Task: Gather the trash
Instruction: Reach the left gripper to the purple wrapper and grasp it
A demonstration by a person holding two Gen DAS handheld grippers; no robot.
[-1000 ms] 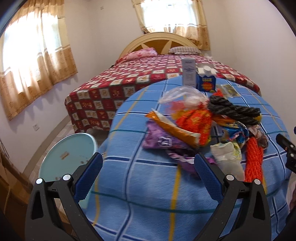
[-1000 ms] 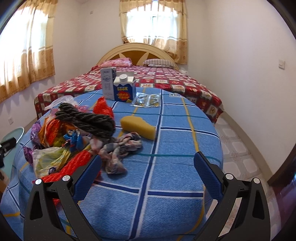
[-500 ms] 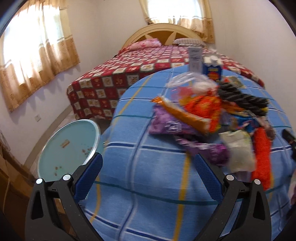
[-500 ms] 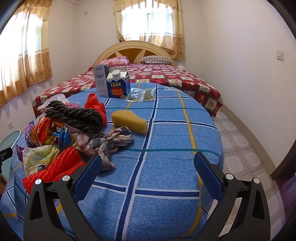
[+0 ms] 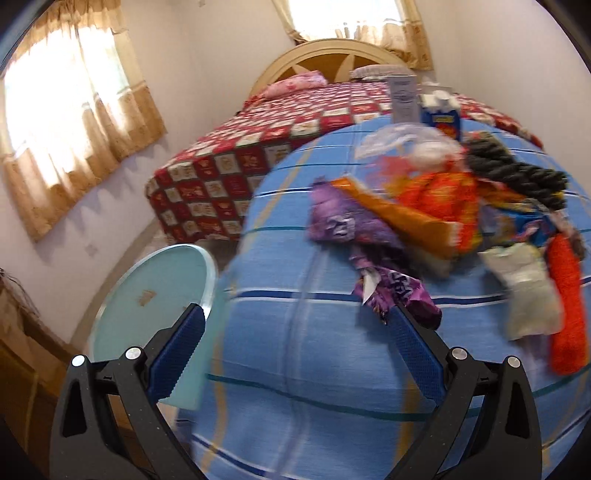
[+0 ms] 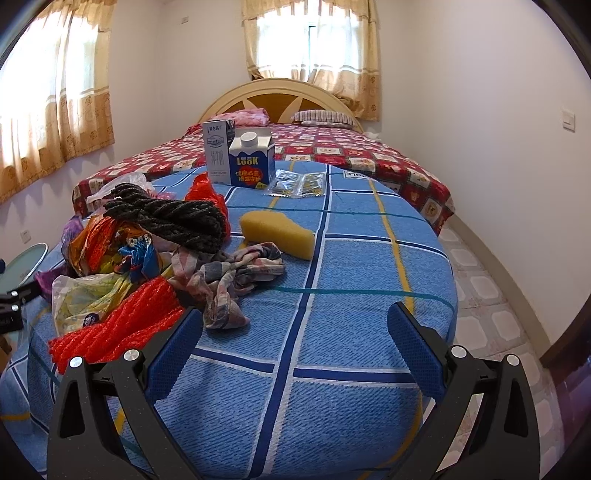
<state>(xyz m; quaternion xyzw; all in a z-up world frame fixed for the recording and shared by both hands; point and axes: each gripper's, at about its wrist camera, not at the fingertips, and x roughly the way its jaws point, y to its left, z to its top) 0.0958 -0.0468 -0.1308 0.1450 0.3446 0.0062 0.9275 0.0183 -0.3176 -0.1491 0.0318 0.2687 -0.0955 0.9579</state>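
Red-quilted bed (image 6: pixel 332 155), curtained windows (image 6: pixel 314 33), white walls (image 6: pixel 480 92)

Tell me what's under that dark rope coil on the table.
The dark rope coil lies on top of the pile: an orange wrapper, a blue wrapper and the plaid cloth poke out beneath it. Whatever sits directly under its middle is covered.

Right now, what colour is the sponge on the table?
Yellow. The sponge shows best in the right wrist view.

On the worktop (image 6: pixel 351 369) stood two cartons (image 6: pixel 252 159), with one yellow sponge (image 6: pixel 277 232), one dark rope (image 6: pixel 173 218), one checked rag (image 6: pixel 229 273) and two clear sachets (image 6: pixel 297 184).
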